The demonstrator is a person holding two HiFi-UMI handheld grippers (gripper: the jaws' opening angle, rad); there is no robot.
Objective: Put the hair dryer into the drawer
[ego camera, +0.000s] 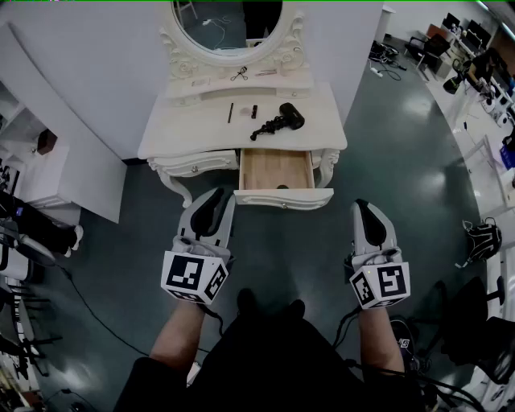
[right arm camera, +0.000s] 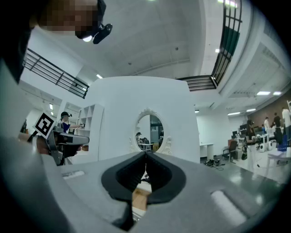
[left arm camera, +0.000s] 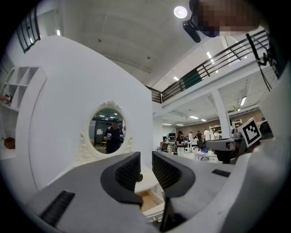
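Head view looking down onto a white desk [ego camera: 185, 133] with an oval mirror [ego camera: 228, 24]. The black hair dryer [ego camera: 288, 117] lies on the desk top near the front edge, right of centre, with its coiled cord [ego camera: 264, 129] trailing to its left. Directly below it the drawer [ego camera: 283, 198] stands pulled out, with 1 small dark item [ego camera: 282, 187] near its front. The 2 grippers are held level, well short of the desk. The left gripper [ego camera: 216, 197] has its fingers slightly apart with nothing between them. The right gripper [ego camera: 364, 208] has its fingers pressed together, empty. Likely risks: a grip on the dryer's rounded body could slip, the loose cord could catch on the front edge or hang out of the drawer, and the dryer could land on the dark item.
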